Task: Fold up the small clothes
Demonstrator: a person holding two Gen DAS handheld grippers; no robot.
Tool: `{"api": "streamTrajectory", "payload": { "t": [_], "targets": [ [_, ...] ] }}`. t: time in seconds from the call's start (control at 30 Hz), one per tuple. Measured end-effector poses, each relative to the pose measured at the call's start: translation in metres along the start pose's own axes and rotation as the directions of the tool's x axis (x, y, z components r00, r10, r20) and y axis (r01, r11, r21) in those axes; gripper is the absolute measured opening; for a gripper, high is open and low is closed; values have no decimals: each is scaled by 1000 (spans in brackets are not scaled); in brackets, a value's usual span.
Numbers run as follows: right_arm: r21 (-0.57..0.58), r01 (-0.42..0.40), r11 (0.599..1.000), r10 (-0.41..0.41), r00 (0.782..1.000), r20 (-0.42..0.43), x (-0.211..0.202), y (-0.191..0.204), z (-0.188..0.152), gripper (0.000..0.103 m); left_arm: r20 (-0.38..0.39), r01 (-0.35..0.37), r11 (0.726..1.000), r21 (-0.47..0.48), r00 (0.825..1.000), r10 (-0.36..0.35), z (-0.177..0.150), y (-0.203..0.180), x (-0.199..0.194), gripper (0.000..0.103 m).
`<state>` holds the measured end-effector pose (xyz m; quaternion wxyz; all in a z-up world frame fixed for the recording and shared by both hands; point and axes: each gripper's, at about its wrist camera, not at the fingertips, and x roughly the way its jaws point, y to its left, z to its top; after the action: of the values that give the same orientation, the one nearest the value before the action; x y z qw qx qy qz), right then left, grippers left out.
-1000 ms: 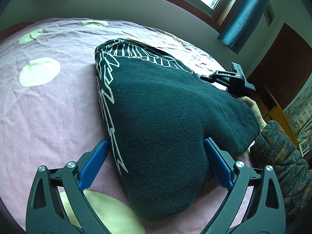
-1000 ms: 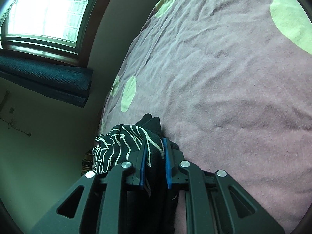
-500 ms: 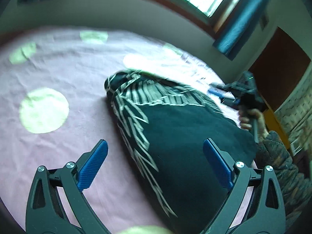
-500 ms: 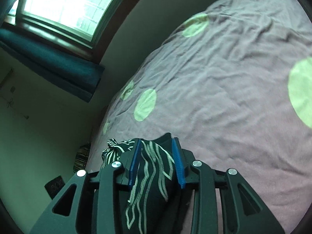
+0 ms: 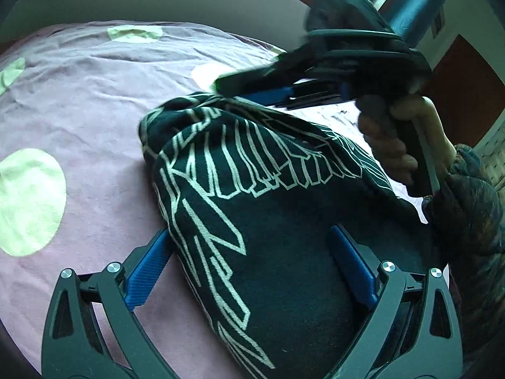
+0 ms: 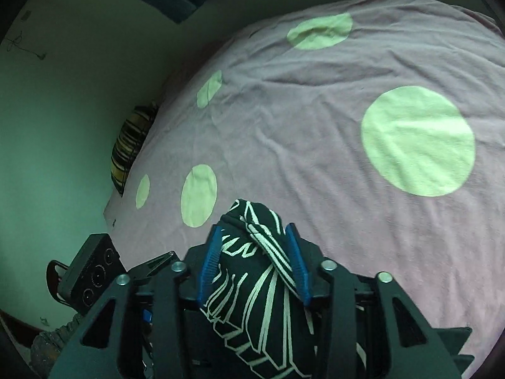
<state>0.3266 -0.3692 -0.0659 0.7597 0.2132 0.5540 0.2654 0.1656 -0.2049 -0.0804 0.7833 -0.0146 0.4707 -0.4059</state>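
A black knit garment point(image 5: 284, 237) with a white line pattern lies bunched on the pink bed sheet point(image 5: 79, 110). My left gripper point(image 5: 252, 268) hovers low over its near part, jaws wide open, a blue pad on either side of the cloth. A hand point(image 5: 394, 145) holds my right gripper point(image 5: 240, 90) above the garment's far edge. In the right wrist view a bunched fold of the garment point(image 6: 252, 284) fills the gap in the right gripper point(image 6: 252, 252). Its jaws are closing, and the pads press on that fold and hold it above the sheet point(image 6: 315, 126).
The sheet has pale green circles point(image 6: 416, 139). A striped cushion point(image 6: 129, 145) sits at the bed's edge by the wall. A teal curtain point(image 5: 416, 6) and a brown door point(image 5: 457, 72) stand behind. A patterned sleeve point(image 5: 473, 221) is at right.
The right gripper has lifted the garment's edge and swung it up and across toward the left, rolling as it went. The left gripper has come closer over the garment and stays open.
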Motion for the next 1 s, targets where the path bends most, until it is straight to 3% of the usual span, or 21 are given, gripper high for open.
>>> {"api": "streamTrajectory", "payload": {
  "t": [0.13, 0.23, 0.33, 0.4, 0.47, 0.53, 0.63, 0.7, 0.77, 0.9, 1.0],
  "targets": [
    [123, 40, 992, -52, 994, 95, -16, -28, 7, 12, -1, 31, 999, -27, 1000, -31, -5, 6, 1, 98],
    [157, 53, 986, -62, 997, 50, -6, -45, 4, 12, -6, 53, 998, -44, 999, -53, -6, 9, 3, 98],
    [207, -57, 977, 33, 992, 119, -19, -51, -2, 14, -11, 54, 998, -41, 998, -54, -6, 10, 2, 98],
    [234, -106, 966, 56, 976, 211, -49, -55, -13, 22, -16, 67, 996, -54, 998, -68, -5, 11, 0, 98],
    [267, -122, 956, 39, 954, 296, -79, -62, -32, 55, -18, 79, 995, -62, 997, -81, -2, 15, -2, 98],
    [296, -164, 941, 38, 922, 386, -112, -72, -63, 72, -17, 88, 995, -51, 996, -89, -3, 17, -6, 98],
    [319, -144, 937, -9, 901, 433, -147, -89, -115, 74, -9, 110, 992, -59, 994, -111, -6, 20, -10, 98],
    [376, -87, 922, -87, 902, 422, -161, -107, -151, 74, -16, 143, 986, -89, 989, -145, -8, 24, -9, 98],
    [432, -100, 896, -95, 908, 407, -161, -123, -187, 74, -19, 173, 976, -129, 984, -177, -13, 28, -9, 98],
    [462, -195, 865, 13, 930, 368, -131, -130, -225, 74, -22, 204, 961, -185, 977, -212, -21, 31, -9, 98],
    [431, -222, 875, 77, 941, 329, -106, -122, -223, 74, -30, 226, 951, -209, 971, -237, -23, 29, -6, 98]
  ]
}}
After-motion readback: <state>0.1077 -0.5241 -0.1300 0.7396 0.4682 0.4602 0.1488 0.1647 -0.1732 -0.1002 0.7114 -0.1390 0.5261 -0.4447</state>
